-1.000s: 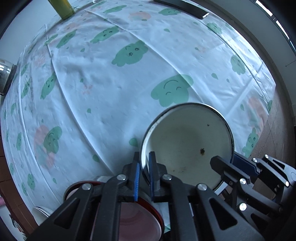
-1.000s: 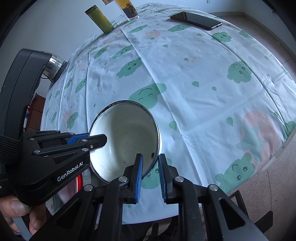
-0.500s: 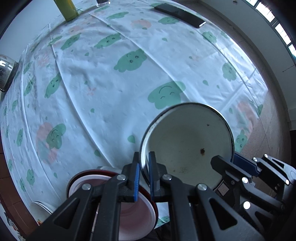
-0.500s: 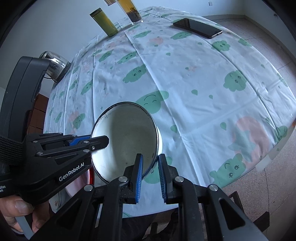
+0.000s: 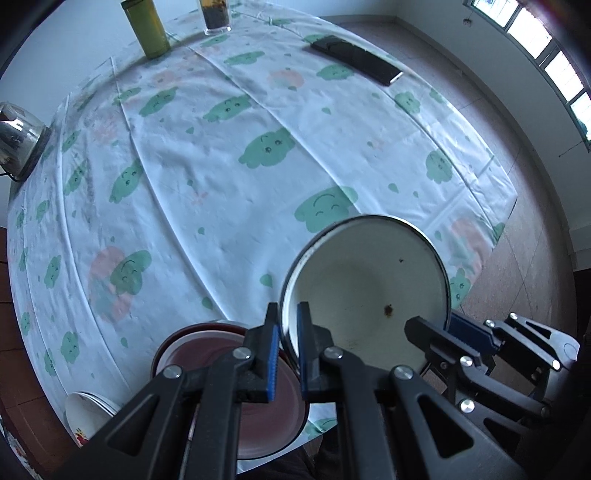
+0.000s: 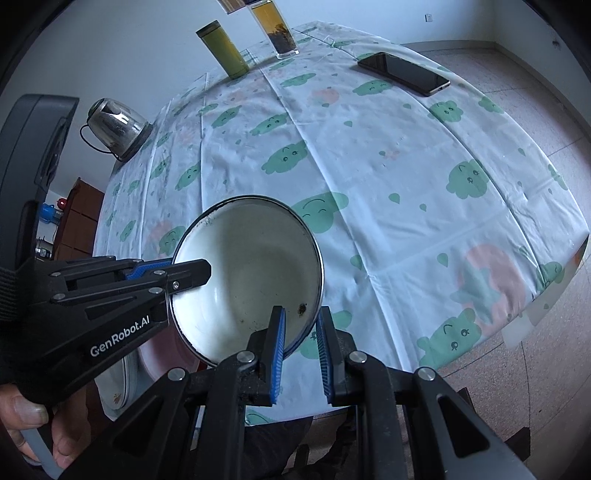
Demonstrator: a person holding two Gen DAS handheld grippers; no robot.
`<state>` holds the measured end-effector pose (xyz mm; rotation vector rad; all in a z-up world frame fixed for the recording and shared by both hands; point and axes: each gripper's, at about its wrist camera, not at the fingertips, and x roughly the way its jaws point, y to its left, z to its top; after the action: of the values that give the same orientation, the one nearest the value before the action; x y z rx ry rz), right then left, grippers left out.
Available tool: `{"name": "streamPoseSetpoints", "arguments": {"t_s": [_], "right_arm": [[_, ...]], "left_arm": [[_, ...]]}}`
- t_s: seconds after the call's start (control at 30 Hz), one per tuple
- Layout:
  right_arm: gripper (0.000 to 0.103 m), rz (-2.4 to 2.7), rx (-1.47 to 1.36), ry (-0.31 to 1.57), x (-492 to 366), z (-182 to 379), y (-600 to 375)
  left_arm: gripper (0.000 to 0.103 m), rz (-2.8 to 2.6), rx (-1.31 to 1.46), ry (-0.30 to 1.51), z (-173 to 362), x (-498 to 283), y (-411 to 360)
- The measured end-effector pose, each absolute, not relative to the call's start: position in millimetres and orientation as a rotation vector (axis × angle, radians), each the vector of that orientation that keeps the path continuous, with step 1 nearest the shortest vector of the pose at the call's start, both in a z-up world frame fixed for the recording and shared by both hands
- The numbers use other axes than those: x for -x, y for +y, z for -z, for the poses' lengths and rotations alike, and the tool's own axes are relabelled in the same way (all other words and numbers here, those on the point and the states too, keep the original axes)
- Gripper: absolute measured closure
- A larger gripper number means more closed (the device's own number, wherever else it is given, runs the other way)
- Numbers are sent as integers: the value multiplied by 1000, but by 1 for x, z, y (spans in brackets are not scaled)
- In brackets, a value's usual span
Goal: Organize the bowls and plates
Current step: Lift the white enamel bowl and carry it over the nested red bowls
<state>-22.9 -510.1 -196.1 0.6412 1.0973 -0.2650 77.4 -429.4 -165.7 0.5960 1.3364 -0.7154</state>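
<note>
A white enamel bowl (image 5: 365,288) with a dark rim and a small brown speck inside hangs tilted above the near edge of the table. My left gripper (image 5: 286,332) is shut on its left rim, one finger inside the bowl and one outside. My right gripper (image 6: 300,332) is shut on the opposite rim of the same bowl (image 6: 251,266). Each gripper also shows in the other's view, the right gripper (image 5: 439,328) and the left gripper (image 6: 192,269). Below the raised bowl sits a red-rimmed bowl (image 5: 199,347) with a pinkish inside, and a white plate (image 5: 86,410) lies beside it.
The table wears a white cloth (image 5: 221,177) with green cloud faces. At the far side stand a green flask (image 5: 146,27), a glass of tea (image 5: 218,16) and a black phone (image 5: 356,59). A steel kettle (image 6: 114,125) stands at the left edge. A person's hand (image 6: 33,424) holds the left gripper.
Both grippers have risen together with the white bowl held between them. The table now looks farther away, and more of the red-rimmed bowl and the white plate shows below.
</note>
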Motion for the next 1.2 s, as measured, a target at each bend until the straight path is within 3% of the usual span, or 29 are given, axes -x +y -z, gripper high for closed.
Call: {"name": "streamPoseSetpoints", "arguments": {"t_s": [1.2], "right_arm": [[84,213,-552,1067,14,161,-475]], "left_arm": [[98,661,-494,1330,145,-81,-380]]}}
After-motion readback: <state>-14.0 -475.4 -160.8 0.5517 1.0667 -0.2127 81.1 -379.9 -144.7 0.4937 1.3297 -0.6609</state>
